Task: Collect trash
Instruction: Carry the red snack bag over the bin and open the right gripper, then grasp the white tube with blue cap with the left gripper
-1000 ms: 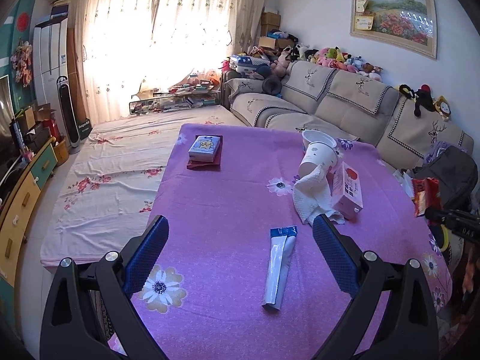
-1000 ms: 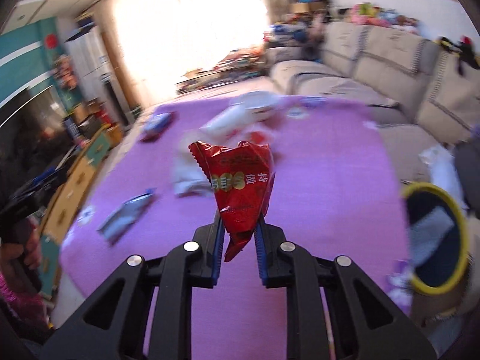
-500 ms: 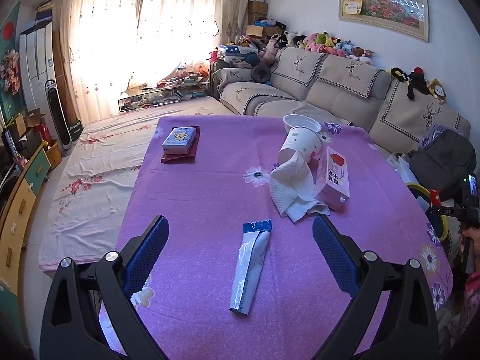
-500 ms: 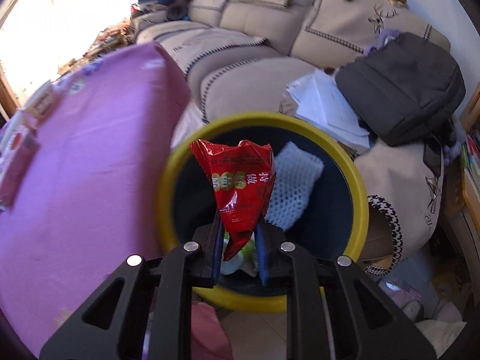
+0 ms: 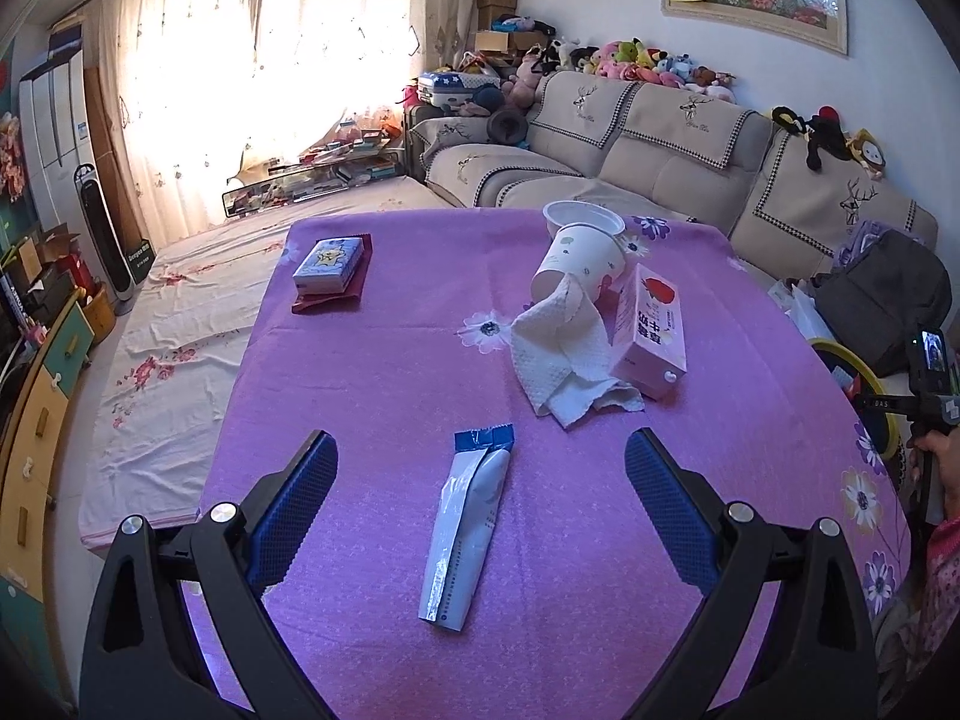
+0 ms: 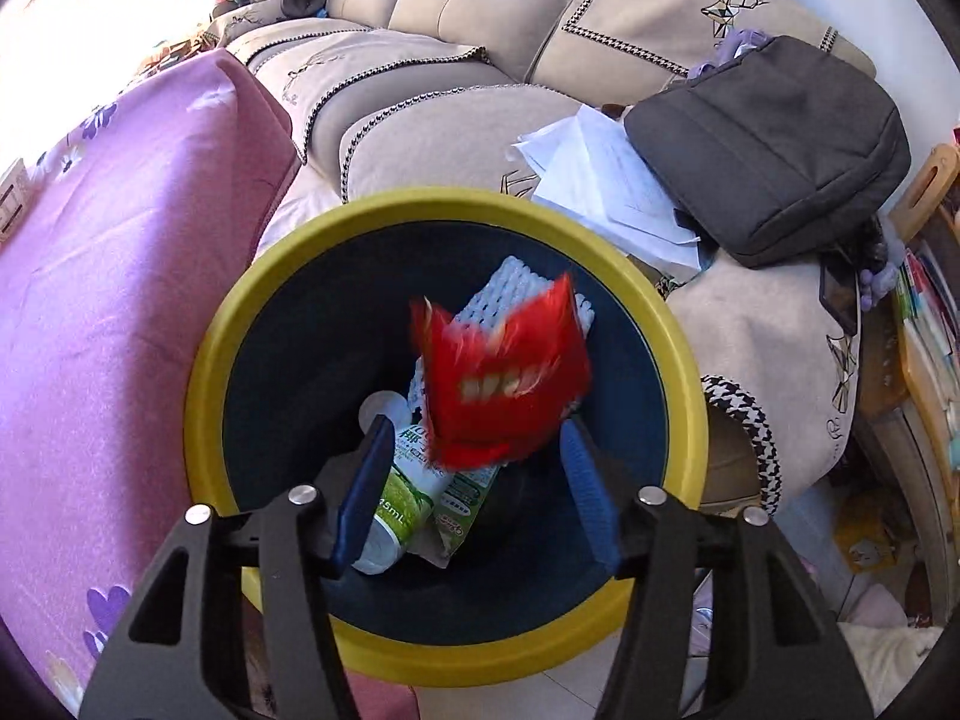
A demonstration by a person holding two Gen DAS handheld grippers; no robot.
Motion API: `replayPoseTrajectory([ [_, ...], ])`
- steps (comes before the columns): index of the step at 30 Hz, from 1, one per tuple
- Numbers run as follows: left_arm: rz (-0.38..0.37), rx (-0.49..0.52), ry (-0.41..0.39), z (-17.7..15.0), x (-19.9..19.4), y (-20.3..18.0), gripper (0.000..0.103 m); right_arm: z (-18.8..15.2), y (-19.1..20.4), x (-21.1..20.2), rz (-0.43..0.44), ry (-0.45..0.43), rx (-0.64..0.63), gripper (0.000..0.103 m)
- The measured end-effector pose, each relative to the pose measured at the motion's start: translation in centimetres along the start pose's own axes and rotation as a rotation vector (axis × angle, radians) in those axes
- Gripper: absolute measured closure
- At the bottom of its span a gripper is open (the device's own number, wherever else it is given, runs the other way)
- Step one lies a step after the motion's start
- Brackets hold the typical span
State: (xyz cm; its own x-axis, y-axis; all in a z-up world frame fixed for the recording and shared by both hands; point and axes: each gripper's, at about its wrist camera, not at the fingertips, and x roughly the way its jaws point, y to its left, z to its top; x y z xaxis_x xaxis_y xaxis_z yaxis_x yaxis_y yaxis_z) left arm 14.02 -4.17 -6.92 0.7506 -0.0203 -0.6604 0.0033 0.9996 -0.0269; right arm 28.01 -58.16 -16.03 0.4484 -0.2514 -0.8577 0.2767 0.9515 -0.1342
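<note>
In the right wrist view my right gripper [image 6: 474, 438] is open above a dark bin with a yellow rim [image 6: 240, 300]. A red snack wrapper [image 6: 501, 384], blurred, falls between the fingers into the bin, free of them. A green-and-white bottle [image 6: 396, 507] and white foam netting [image 6: 522, 282] lie in the bin. In the left wrist view my left gripper [image 5: 480, 456] is open and empty above the purple table [image 5: 372, 372]. A silver-blue wrapper [image 5: 468, 525] lies between its fingers. A crumpled tissue [image 5: 564, 360], paper cup [image 5: 579, 261] and pink carton [image 5: 651, 324] lie beyond.
A blue box on a red packet [image 5: 330, 267] sits at the table's far left. A beige sofa [image 6: 432, 90] stands behind the bin, with a grey bag [image 6: 768, 138] and papers [image 6: 606, 180] on it. The bin's rim [image 5: 864, 378] shows right of the table.
My right gripper has opened and let go of the red wrapper, which now drops into the bin. My left gripper has drifted slightly; the table items look unchanged.
</note>
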Motion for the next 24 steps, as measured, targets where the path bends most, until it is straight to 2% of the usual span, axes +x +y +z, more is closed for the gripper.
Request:
replayPoseTrajectory([
  [9,-0.012,0.020,0.020,-0.2,0.4,-0.2,0.008,0.0,0.7,-2.7,0.063,-0.051,0.011,0.044],
  [17,-0.042,0.001,0.170,-1.5,5.8,1.8,0.008,-1.2,3.4,-6.6,0.126,-0.119,-0.042,0.043],
  [24,-0.048,0.014,0.235,-2.1,8.7,1.8,0.022,-1.6,6.2,-9.3,0.168,-0.160,-0.096,0.039],
])
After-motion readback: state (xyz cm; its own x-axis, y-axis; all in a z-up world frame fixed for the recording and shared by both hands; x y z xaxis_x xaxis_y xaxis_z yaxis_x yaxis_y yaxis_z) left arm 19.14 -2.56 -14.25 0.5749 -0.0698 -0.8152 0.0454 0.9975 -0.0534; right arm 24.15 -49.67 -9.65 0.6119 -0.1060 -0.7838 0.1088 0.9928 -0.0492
